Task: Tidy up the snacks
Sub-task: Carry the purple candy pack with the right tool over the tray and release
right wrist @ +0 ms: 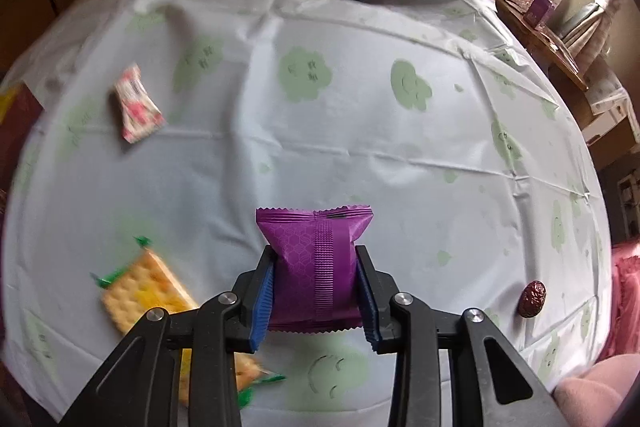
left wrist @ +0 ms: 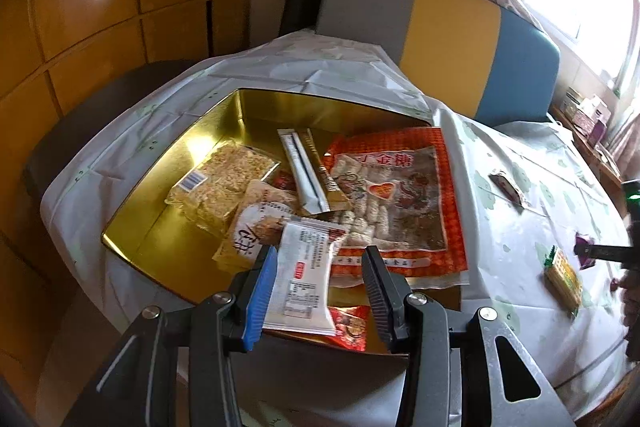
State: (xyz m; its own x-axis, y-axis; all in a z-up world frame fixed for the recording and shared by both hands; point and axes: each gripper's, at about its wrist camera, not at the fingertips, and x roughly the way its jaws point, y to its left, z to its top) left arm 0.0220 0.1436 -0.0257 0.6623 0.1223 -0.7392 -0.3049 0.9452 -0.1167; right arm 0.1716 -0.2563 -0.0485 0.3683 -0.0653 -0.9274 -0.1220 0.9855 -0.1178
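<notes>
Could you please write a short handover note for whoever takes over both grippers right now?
Left gripper: open above the gold metal tin, a white snack packet between its fingers, not gripped.
Right gripper: shut on a purple foil packet.
Done: several snacks in the tin.
Left on the tablecloth: pink-white candy, cracker pack, red date.

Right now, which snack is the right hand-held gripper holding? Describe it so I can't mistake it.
Over the white tablecloth with green smiley prints, look between the fingers of the right hand-held gripper. The purple packet there is pillow-shaped with crimped ends, the only purple wrapper; the neighbouring cracker pack is yellow and green.
</notes>
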